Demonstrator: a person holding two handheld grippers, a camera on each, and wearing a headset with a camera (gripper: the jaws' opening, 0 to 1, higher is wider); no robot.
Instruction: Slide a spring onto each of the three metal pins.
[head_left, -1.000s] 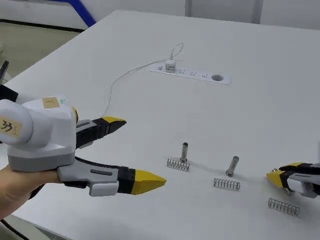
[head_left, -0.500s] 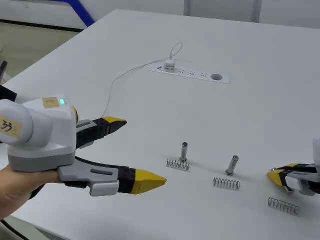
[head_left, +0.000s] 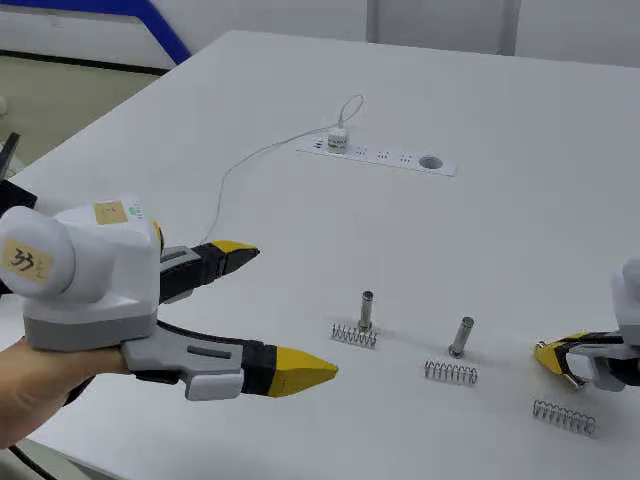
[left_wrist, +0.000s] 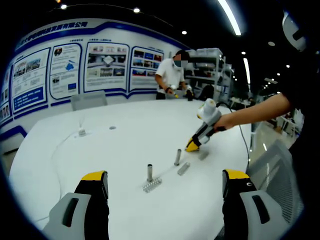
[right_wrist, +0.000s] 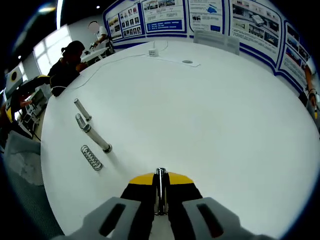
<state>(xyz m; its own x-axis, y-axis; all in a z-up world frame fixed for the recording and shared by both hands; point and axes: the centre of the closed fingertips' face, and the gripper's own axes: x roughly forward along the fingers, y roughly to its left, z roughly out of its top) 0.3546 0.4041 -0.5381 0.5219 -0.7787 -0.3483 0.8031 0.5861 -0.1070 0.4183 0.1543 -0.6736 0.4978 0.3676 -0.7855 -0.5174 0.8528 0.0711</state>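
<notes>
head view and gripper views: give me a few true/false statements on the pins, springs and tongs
1. The left tongs are open and hold nothing. True.
2. A coiled wire spring is already slid onto the left standing metal pin. False: it lies flat on the white table beside the pin's foot.
3. The right tongs are shut on a short metal pin. True.
4. The white power strip has nothing plugged into it. False: a white plug with a thin cable sits in it.
5. The right-hand coiled spring lies on the table near the right tongs. True.
</notes>
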